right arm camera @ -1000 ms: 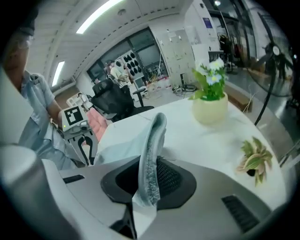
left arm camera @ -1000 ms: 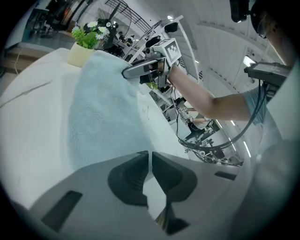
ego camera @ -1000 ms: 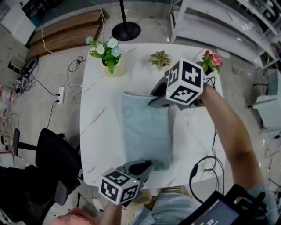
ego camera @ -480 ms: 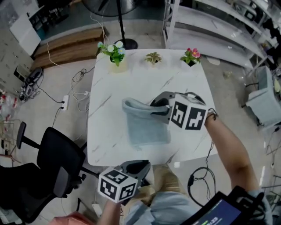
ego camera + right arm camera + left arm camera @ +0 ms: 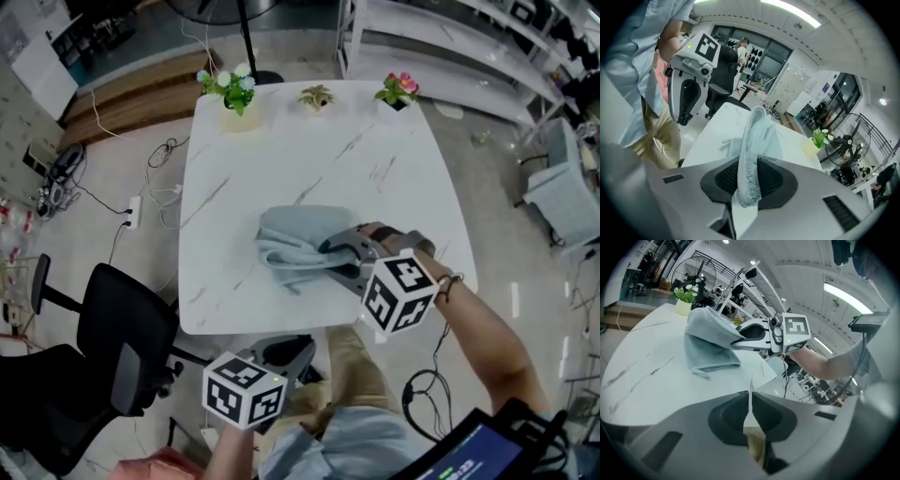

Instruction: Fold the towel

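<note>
at the front edge of the table (image 5: 281, 141) the towel (image 5: 295, 239) lies loosely doubled, one edge pinched in the right gripper (image 5: 336, 253), whose jaws have just been easing wider. the left gripper (image 5: 286, 354) hangs closed and empty; flattening and further folds likely remain.

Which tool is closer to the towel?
Right. The right tool grips the towel, though its jaws have just been opening; the left tool hangs off the table, apart from the towel.

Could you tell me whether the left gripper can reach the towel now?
Probably yes: only bare table lies between the left gripper and the towel; its shut jaws must open.
</note>
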